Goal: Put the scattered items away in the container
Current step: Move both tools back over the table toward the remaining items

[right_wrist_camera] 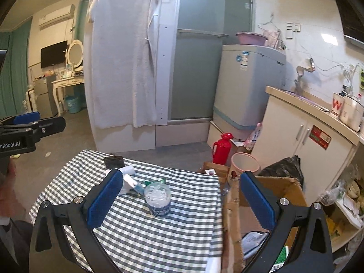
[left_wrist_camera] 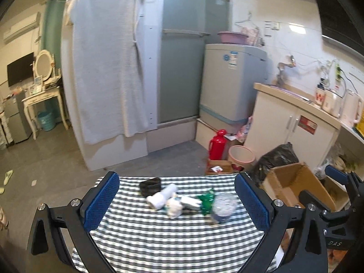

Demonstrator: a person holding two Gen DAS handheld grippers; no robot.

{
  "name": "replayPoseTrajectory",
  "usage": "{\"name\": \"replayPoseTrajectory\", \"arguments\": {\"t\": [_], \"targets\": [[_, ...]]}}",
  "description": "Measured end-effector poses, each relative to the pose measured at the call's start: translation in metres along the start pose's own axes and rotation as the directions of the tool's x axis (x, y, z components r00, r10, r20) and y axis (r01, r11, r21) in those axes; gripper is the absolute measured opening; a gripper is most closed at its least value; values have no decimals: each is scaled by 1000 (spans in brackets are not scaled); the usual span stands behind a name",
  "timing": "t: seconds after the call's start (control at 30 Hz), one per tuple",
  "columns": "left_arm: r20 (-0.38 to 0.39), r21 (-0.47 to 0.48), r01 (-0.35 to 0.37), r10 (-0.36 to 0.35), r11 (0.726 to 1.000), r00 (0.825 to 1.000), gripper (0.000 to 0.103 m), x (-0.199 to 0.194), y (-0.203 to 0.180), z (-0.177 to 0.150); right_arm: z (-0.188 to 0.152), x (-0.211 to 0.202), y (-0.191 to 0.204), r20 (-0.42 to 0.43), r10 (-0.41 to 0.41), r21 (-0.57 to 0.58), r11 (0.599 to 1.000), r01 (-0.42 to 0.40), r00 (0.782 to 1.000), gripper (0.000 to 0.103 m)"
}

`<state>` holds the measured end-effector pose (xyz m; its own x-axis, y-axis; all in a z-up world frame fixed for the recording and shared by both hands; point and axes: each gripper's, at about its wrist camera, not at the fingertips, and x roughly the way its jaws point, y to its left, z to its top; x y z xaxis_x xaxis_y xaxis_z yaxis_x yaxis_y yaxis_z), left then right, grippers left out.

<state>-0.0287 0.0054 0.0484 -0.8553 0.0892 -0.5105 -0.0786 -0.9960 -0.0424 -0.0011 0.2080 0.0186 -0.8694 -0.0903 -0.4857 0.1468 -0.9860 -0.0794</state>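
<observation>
Surface: green-and-white checked tablecloth (left_wrist_camera: 159, 238), lower centre of frame.
Items: clear plastic tub with blue label (right_wrist_camera: 158, 199), green wrapper (left_wrist_camera: 206, 201), white bottles (left_wrist_camera: 161, 196), black pouch (left_wrist_camera: 150, 186), clustered mid-cloth.
Container: brown cardboard box (left_wrist_camera: 293, 184), right of table.
Left gripper (left_wrist_camera: 177, 201): released, empty.
Right gripper (right_wrist_camera: 179, 201): released, empty.

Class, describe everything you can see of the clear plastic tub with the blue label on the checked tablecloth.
The clear plastic tub with a blue label is a short round container standing upright on the green-and-white checked tablecloth, near its right edge. Its transparent lid shows whitish contents; dark blue printing wraps the lower wall. A crumpled green wrapper lies right beside it. Neither claw touches it.
</observation>
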Motion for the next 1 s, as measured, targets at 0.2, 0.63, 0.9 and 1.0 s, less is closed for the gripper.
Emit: {"name": "replayPoseTrajectory", "arguments": {"t": [0.2, 0.63, 0.9, 1.0], "targets": [[-22, 3, -44, 44, 999, 999, 103, 16, 22, -1, -2, 29, 12, -43, 37, 1, 999, -37, 998, 103], [-130, -58, -74, 66, 996, 989, 103, 96, 65, -14, -20, 97, 25, -157, 50, -7, 999, -51, 986, 103], [-192, -68, -69, 55, 995, 980, 103, 144, 72, -29, -32, 135, 22, -210, 57, 2, 998, -58, 976, 103], [-212, -67, -66, 51, 996, 976, 103, 162, 73, -33, -37, 148, 21, -229, 58, 2, 998, -59, 972, 103]]}}
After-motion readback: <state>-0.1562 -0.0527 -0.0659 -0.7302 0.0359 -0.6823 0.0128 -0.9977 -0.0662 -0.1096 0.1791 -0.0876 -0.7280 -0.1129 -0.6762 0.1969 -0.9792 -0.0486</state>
